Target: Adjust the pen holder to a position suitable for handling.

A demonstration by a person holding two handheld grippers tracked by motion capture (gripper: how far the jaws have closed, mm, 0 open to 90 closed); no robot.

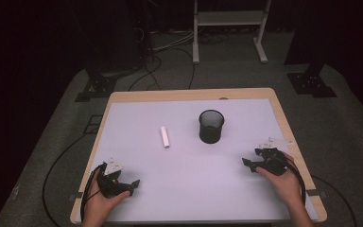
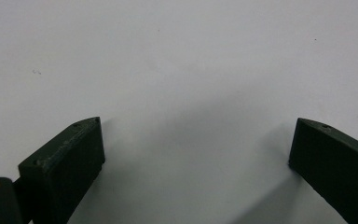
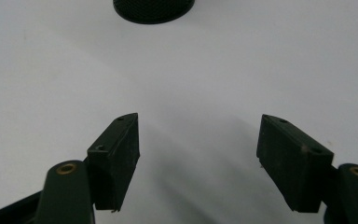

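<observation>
The white tube point(image 1: 164, 137) lay flat on the white table cover point(image 1: 189, 189), left of centre, with its long axis running almost straight away from the person and its far end tipped slightly to the left. The black mesh cup point(image 1: 211, 126) stood upright just to the right of the tube, apart from it.

The left gripper point(image 1: 131, 185) rested near the front left corner of the table. From it, the tube lay ahead and a little to the right, well apart. The right gripper point(image 1: 246, 164) rested near the right edge. From it, the tube lay to the left and somewhat farther back, beyond the cup's near side. By judgement, the left gripper was about as near to the tube as the right one, and its path was free of the cup.

Both grippers were released. In the left gripper view, the jaws stood wide over bare cover with nothing between them. In the right gripper view, the jaws also stood apart and empty, with the cup's base point(image 3: 154, 10) straight ahead at the top edge.

A grasp across the tube's short axis would call for jaws set crosswise to that line.
</observation>
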